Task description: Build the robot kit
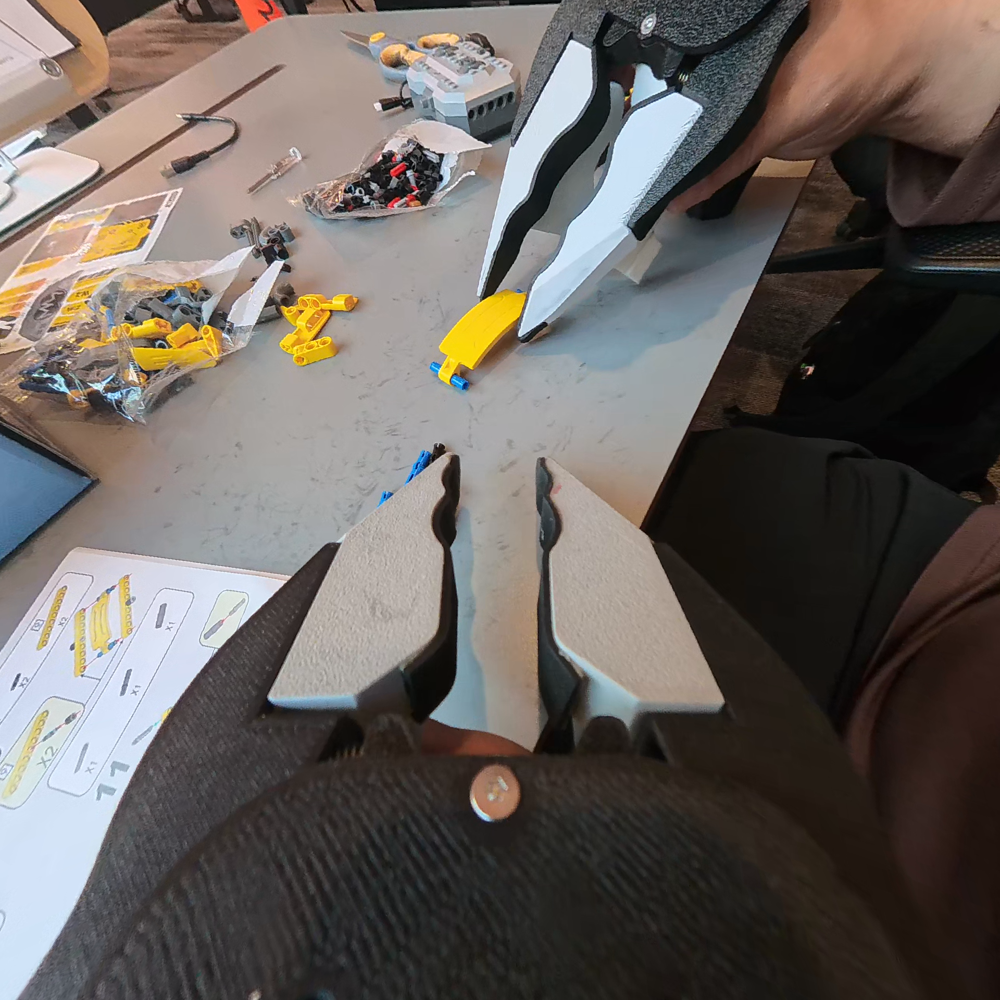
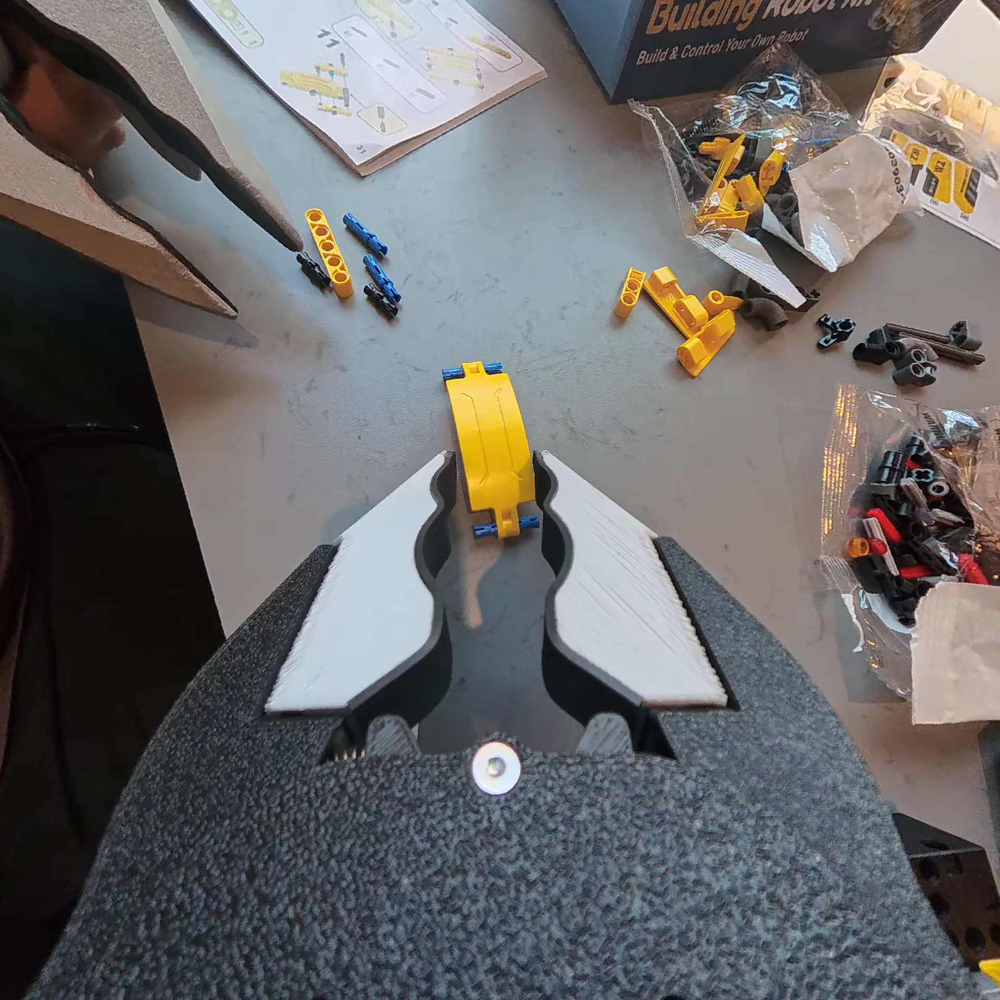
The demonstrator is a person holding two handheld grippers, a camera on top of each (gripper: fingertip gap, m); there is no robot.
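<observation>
A yellow curved panel (image 2: 489, 443) with blue pins at both ends lies flat on the grey table (image 2: 622, 487). My right gripper (image 2: 493, 457) is open, its white fingertips on either side of the panel's near half, close to its edges. It also shows in the left wrist view (image 1: 508, 315), tips down at the panel (image 1: 479, 333). My left gripper (image 1: 498, 462) is open and empty, just above the table near its edge. Beside its left fingertip (image 2: 295, 243) lie a short yellow beam (image 2: 329, 253) and several blue and black pins (image 2: 382, 277), partly hidden in the left wrist view (image 1: 416, 468).
An open instruction booklet (image 1: 81, 676) lies at the left. Torn bags of yellow and grey parts (image 1: 124, 335) and of black and red parts (image 1: 389, 178), loose yellow connectors (image 1: 311, 324), a grey hub block (image 1: 460, 86), a cable (image 1: 205, 146). The table edge (image 1: 719, 379) runs at the right. Spacing between my two grippers at the tips: around 10 centimetres.
</observation>
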